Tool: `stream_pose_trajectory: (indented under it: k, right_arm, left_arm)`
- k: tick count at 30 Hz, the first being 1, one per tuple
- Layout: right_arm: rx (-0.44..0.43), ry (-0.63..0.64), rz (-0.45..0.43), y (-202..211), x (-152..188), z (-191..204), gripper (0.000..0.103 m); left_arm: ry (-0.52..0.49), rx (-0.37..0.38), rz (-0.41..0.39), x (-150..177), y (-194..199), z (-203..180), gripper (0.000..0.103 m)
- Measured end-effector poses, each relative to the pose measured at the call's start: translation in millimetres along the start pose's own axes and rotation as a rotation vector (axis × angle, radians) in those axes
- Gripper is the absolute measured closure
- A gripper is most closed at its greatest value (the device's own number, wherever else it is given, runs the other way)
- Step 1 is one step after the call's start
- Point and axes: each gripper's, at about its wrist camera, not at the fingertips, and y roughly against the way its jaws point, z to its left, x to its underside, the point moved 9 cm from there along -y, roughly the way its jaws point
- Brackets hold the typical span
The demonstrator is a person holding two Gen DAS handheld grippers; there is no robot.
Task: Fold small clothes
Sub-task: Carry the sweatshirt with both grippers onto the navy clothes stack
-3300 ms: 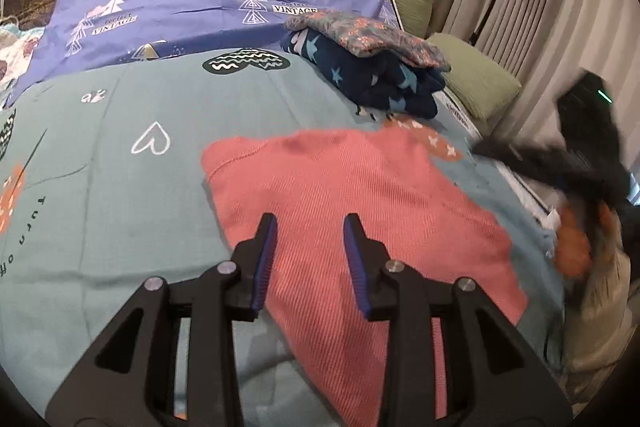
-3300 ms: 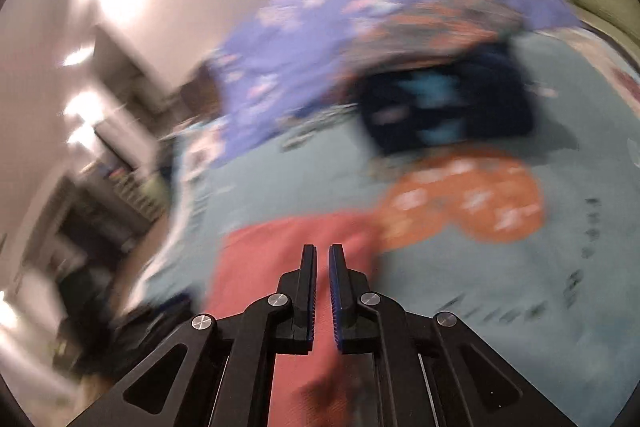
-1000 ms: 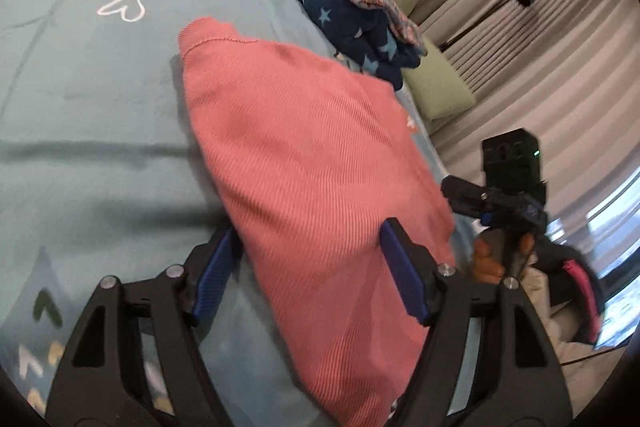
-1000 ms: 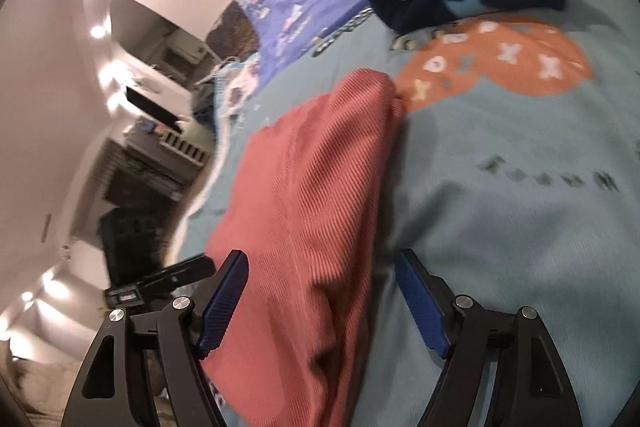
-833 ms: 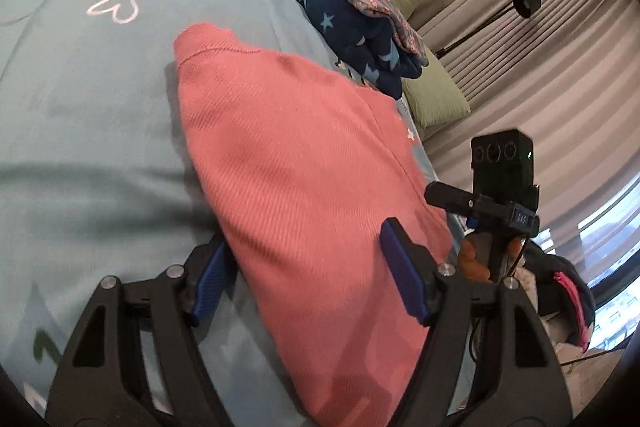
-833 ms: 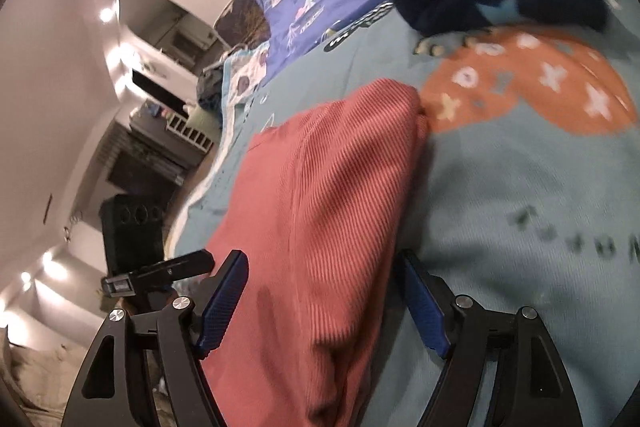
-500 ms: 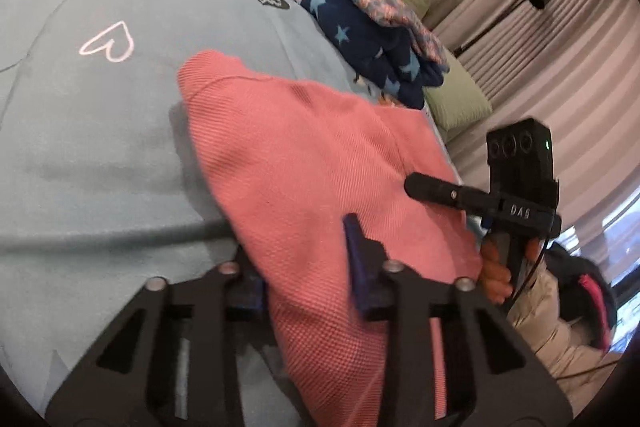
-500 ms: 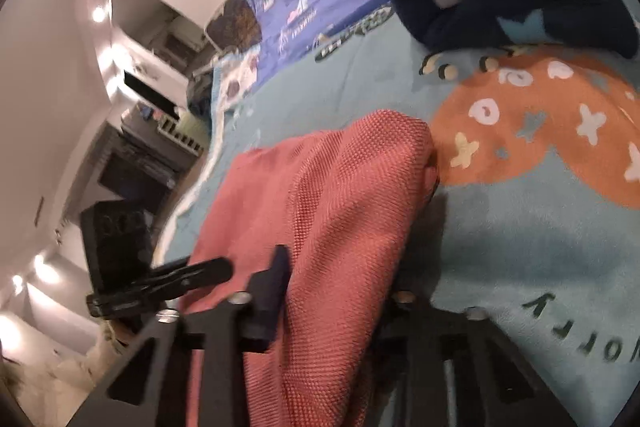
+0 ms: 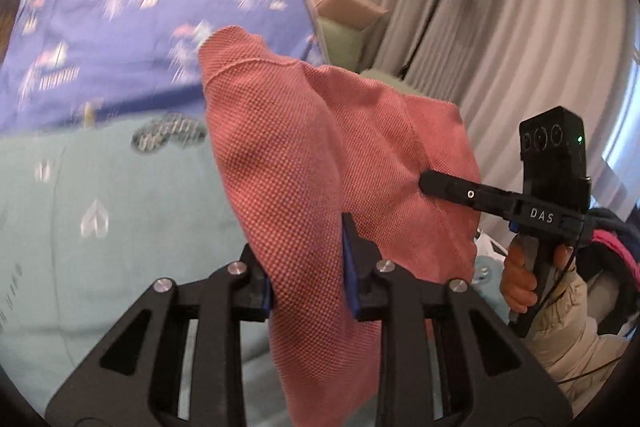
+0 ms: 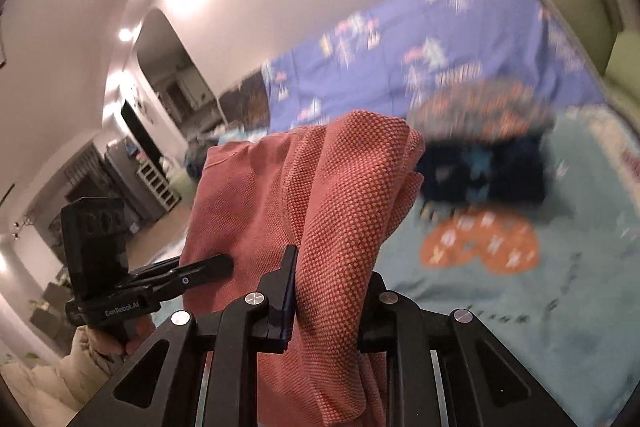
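Since the earlier frames, you are lifting the pink knit sweater (image 9: 320, 155) off the teal bedspread (image 9: 100, 247), where it was lying flat with both grippers standing wide around its near edge. Now the left gripper (image 9: 307, 267) is clamping a bunched fold of the knit between its blue pads, and the right gripper (image 10: 326, 291) is pinching the other side of the same edge, so the garment is hanging between your hands above the bed.

You are handling something light, soft and limp: it is sagging and draping over the fingers, so it is likely to swing and crumple rather than hold a shape. Judging by the bunching, flatter grips near the outer corners of the hem or shoulders would probably be keeping the edge taut for a cleaner fold.

Your left wrist view is showing the curtains (image 9: 500, 27), a floor lamp (image 9: 440, 7) and your right hand (image 9: 520, 279) on its handle at the right. Your right wrist view is showing what the sweater is hiding there: the folded pile of navy star-print clothes (image 10: 484, 163) far across the bed, and a doorway at the left.
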Motion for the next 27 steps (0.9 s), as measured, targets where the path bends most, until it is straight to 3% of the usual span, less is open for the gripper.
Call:
stream_pose_trajectory:
  k: [8, 11, 15, 21, 27]
  right_arm:
    - [0.114, 0.106, -0.2, 87, -99, 18, 0.082]
    - [0.182, 0.135, -0.229, 95, -135, 16, 0.082]
    - [0.201, 0.127, -0.26, 105, -174, 9, 0.082]
    - [0.222, 0.103, -0.289, 90, -217, -22, 0.082]
    - [0.248, 0.07, -0.295, 43, -245, -71, 0.082]
  left_arm:
    - [-0.135, 0.009, -0.11, -101, 23, -59, 0.074]
    - [-0.211, -0.028, -0.126, -132, 20, -76, 0.074]
    - [-0.264, -0.066, -0.128, -177, 3, -84, 0.074]
    - [-0.299, -0.111, -0.133, -211, -35, -78, 0.074]
    - [-0.294, -0.158, -0.116, -233, -100, -44, 0.074]
